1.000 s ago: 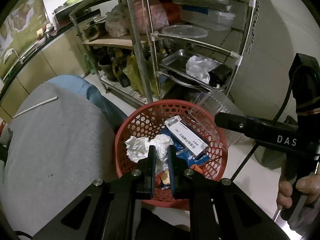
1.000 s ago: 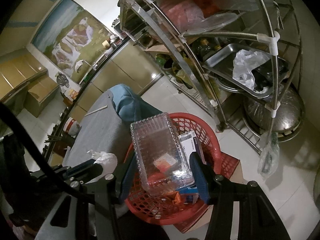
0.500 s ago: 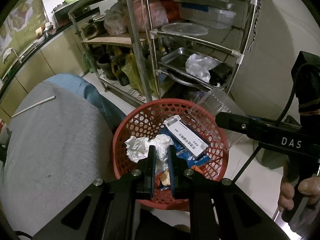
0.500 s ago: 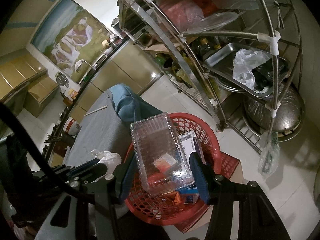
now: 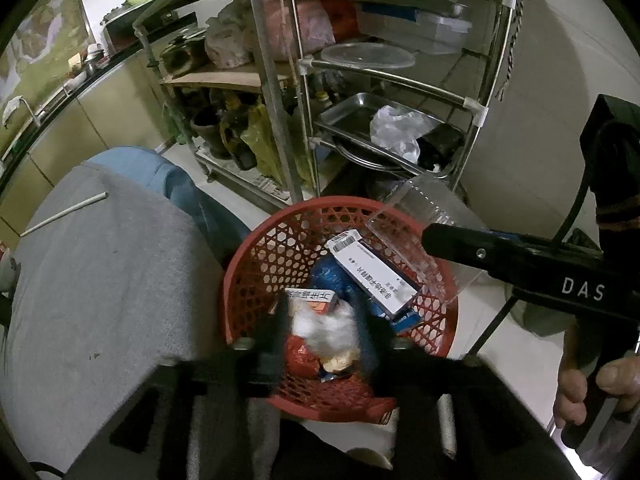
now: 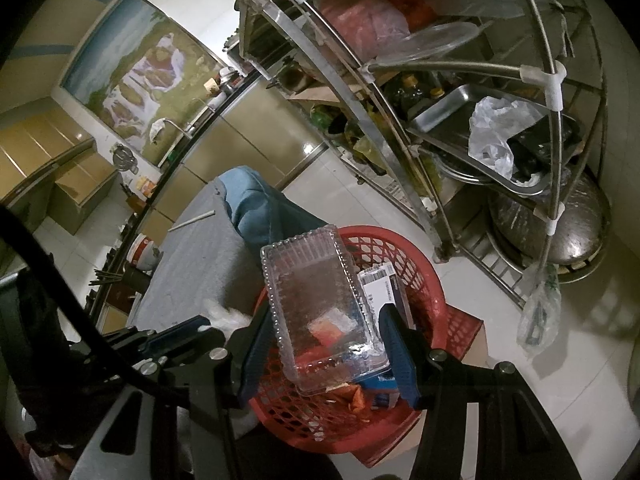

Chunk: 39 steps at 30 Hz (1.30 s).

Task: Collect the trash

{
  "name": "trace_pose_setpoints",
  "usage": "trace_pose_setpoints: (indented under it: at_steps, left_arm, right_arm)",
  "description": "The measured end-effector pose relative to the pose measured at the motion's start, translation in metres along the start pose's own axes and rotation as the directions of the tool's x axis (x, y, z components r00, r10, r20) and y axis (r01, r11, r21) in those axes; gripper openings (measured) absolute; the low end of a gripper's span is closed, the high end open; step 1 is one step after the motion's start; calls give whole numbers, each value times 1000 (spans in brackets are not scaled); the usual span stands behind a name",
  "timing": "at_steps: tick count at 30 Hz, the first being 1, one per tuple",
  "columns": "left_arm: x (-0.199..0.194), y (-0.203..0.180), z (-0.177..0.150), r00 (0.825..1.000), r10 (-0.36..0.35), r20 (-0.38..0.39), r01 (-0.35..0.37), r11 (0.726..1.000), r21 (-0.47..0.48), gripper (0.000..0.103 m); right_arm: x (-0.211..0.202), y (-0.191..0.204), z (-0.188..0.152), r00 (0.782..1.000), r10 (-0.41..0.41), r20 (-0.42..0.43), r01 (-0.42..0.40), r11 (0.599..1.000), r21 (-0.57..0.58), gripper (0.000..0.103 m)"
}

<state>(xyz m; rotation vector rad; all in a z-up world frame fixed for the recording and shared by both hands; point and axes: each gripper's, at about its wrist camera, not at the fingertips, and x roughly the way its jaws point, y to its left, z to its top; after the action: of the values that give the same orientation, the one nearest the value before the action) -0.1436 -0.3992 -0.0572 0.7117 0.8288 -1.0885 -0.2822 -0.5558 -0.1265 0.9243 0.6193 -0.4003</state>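
Steel rack [image 5: 400, 80]: upper centre and right of both views, shelves carrying a metal tray [image 6: 472, 120], a crumpled clear bag [image 5: 394, 132] and containers.

Grey desk [image 5: 100, 280]: left of the left wrist view, a white stick [image 5: 64, 214] lying on it at upper left.

Red basket [image 5: 256, 264]: lower centre of both views, just beside the desk edge, holding a white-and-blue box [image 5: 372, 272] and mixed wrappers.

Clear plastic tray [image 6: 316, 312]: centre of the right wrist view, over the basket, held between the right gripper [image 6: 324, 352] jaws, set wide around it.

White tissue wad [image 5: 324, 328]: lower centre, blurred, between the left gripper [image 5: 324, 332] jaws, which stand parted above the basket; contact cannot be told.
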Motion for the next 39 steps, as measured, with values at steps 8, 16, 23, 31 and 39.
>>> trace_pose_setpoints:
  at_steps: [8, 16, 23, 31, 39]
  left_arm:
    - [-22, 11, -7, 991, 121, 62, -122, 992, 11, 61]
    - [-48, 34, -21, 968, 233, 92, -230, 972, -42, 61]
    - [-79, 56, -39, 943, 310, 122, -295, 947, -124, 77]
    - [-121, 75, -66, 906, 394, 158, -357, 909, -216, 77]
    - [-164, 85, -96, 870, 451, 202, -381, 873, -306, 83]
  right_arm:
    - [19, 8, -2, 998, 1, -61, 2, 999, 46, 65]
    - [22, 35, -9, 998, 9, -65, -10, 1000, -3, 65]
    - [15, 70, -19, 998, 21, -59, -26, 996, -85, 65]
    - [-1, 120, -35, 999, 28, -40, -36, 977, -210, 65]
    - [-24, 159, -59, 999, 45, -12, -47, 946, -321, 65]
